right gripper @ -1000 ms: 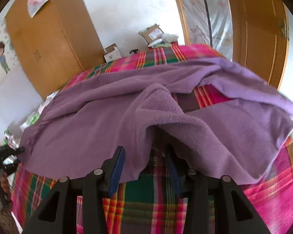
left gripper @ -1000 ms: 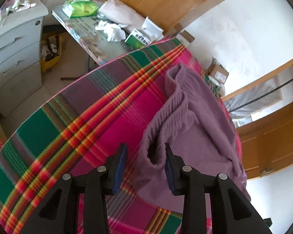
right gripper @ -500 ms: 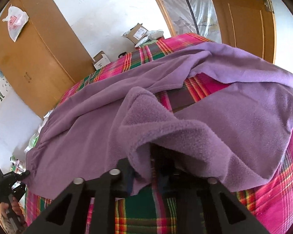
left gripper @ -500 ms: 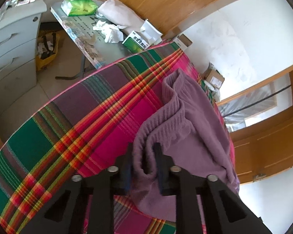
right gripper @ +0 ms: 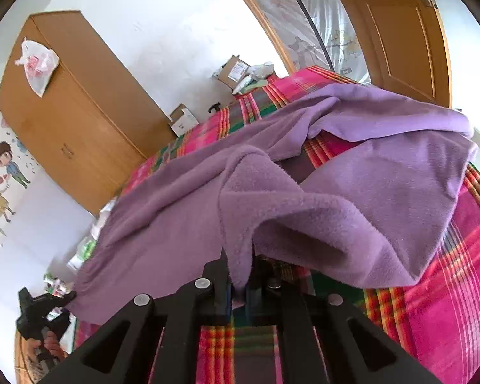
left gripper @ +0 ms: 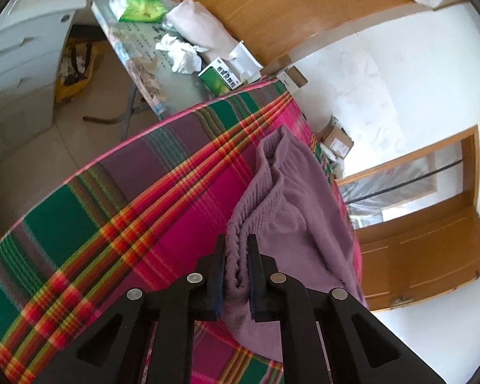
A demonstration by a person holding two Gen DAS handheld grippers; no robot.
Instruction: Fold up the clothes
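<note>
Right wrist view: ahead of the tool and below it a plaid bedspread covers the bed, and a purple fleece garment, which looks like a pair of trousers, lies spread across it. Its long axis runs from the right gripper away to the lower left of this view, where the left gripper has the far end. The right gripper's jaws have just been closing and now pinch a fold of fleece at the leg end, the cloth rising out of them in a hump. In the left wrist view the left gripper has likewise just closed on the ribbed waistband, which stands bunched between its pads; the rest of the garment runs forward and to the right of it. Each hand has one end, so I judge the fold will bring one end along that axis toward the other
</note>
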